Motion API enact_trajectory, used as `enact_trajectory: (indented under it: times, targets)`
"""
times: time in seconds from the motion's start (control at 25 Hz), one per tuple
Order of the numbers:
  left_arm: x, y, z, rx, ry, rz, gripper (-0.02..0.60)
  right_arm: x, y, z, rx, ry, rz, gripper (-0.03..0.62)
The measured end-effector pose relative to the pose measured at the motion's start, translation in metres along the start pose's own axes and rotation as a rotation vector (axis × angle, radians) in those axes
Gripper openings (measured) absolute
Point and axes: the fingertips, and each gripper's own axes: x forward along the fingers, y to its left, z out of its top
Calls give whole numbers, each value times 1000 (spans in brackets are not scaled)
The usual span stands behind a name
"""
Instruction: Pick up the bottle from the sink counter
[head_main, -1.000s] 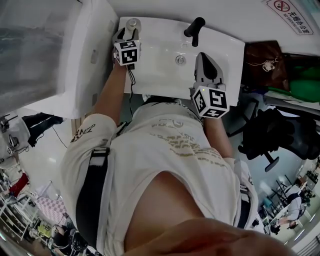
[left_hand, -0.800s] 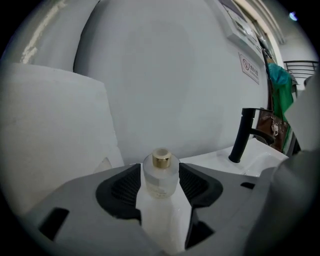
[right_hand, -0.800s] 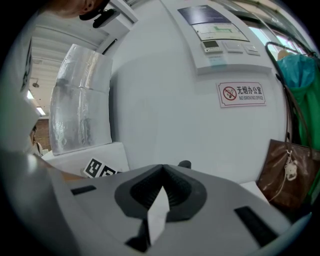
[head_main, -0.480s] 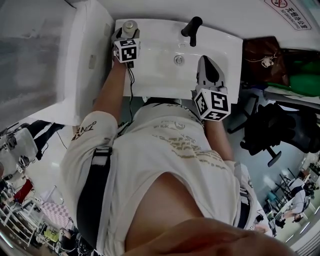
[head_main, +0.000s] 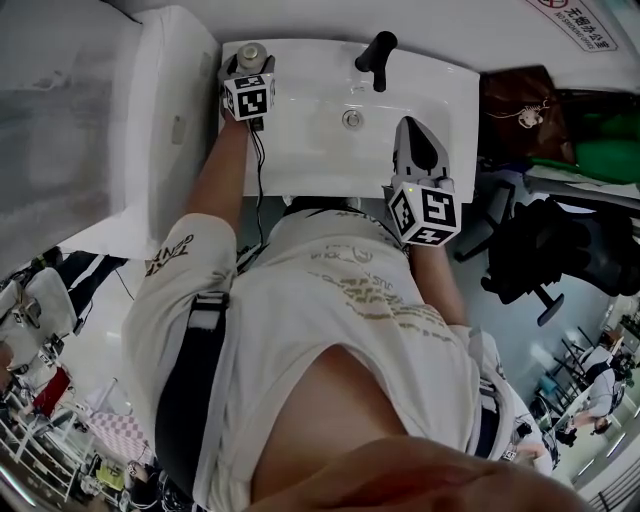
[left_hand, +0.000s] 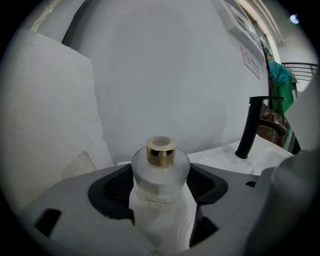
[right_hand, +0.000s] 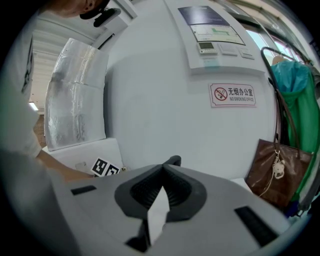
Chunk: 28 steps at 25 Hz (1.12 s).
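Jaws of the left tool have just been opening and now stand wide around the gold-capped bottle, upright at the back left corner of the sink surface. The pads are not yet pressing it, so closing likely comes next. The right tool hovers closed and empty.

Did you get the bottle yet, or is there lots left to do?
Done: the left gripper is at the bottle on the sink counter, and its jaws have just been opening. In hand: the bottle stands between them, not pinched yet. Left: close on it and lift it off. The right gripper is shut and empty.
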Motion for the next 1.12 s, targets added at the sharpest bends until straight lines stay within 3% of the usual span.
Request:
enact_trajectory:
  times: [0.52, 0.64, 0.96, 1.12]
  targets:
    - [17, -1, -12, 60, 33, -40, 330, -5, -4, -13, 39, 26, 7, 23]
    - [9, 0, -14, 43, 44, -38, 330, -6, -5, -11, 39, 20, 7, 23]
    - [-17, -21, 12, 95, -1, -61, 330, -2, -1, -8, 34, 7, 36, 23]
    - [-35, -27, 29, 60, -9, -33, 330, -1, -3, -4, 40, -10, 48, 23]
